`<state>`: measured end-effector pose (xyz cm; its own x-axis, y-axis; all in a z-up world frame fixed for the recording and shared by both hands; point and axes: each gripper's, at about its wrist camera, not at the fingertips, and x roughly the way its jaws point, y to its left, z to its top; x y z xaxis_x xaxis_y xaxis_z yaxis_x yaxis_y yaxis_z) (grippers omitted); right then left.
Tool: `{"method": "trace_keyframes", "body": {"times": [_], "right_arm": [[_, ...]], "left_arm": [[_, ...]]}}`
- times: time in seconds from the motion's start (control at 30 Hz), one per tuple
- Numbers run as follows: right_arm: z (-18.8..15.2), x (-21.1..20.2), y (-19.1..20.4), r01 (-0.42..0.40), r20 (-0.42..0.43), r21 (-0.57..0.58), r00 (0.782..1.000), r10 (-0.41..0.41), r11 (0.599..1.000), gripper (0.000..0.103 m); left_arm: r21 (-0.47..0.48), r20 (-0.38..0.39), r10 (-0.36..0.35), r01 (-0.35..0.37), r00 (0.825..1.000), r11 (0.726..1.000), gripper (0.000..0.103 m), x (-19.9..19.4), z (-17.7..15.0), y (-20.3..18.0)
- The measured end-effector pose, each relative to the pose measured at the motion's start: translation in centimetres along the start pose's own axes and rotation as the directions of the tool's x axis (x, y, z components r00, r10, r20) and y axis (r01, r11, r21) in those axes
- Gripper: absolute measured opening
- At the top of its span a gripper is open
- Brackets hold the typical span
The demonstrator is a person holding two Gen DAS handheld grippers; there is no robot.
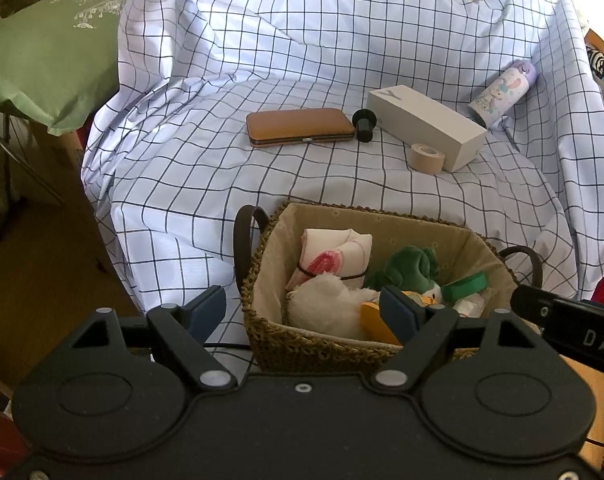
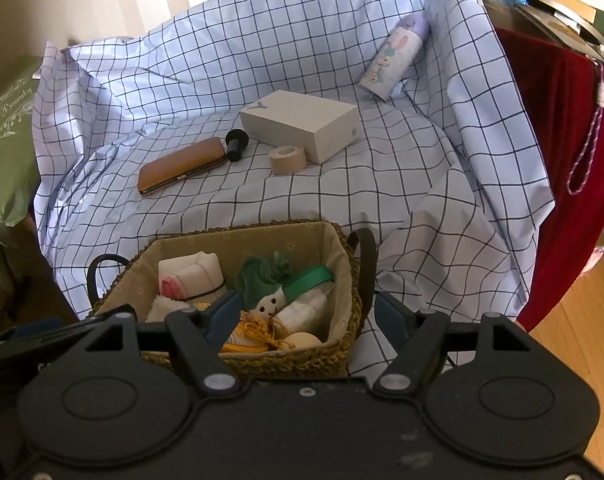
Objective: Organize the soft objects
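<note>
Both your grippers hang open and empty over the near end of the woven basket (image 1: 261, 344).

The soft things, a rolled cloth (image 2: 189, 276), a white plush (image 1: 330, 304) and a green-topped doll (image 2: 273, 288), already lie inside the basket, at the near edge of the checked sheet (image 1: 302, 60). Your right gripper (image 2: 302, 320) straddles the basket's right wall; your left gripper (image 1: 302, 308) straddles its left wall. Only hard items remain farther back on the sheet: brown case (image 1: 299, 126), white box (image 1: 426, 130), tape roll (image 1: 428, 158), so sorting looks nearly finished.
</note>
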<state>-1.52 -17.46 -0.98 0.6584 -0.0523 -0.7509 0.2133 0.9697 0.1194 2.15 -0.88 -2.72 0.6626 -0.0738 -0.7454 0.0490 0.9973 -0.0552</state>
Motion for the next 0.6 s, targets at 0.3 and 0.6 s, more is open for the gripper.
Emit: {"method": "trace_keyframes", "body": {"times": [0.3, 0.6], "right_arm": [[-0.04, -0.23, -0.37, 0.002, 0.006, 0.015, 1.0, -0.002, 1.0, 0.076], [0.0, -0.41, -0.07, 0.008, 0.007, 0.007, 1.0, -0.008, 1.0, 0.077]], "left_arm": [[0.018, 0.006, 0.014, -0.014, 1.0, 1.0, 0.081, -0.34, -0.14, -0.18], [0.021, 0.012, 0.023, -0.023, 1.0, 1.0, 0.081, -0.65, -0.25, 0.03]]}}
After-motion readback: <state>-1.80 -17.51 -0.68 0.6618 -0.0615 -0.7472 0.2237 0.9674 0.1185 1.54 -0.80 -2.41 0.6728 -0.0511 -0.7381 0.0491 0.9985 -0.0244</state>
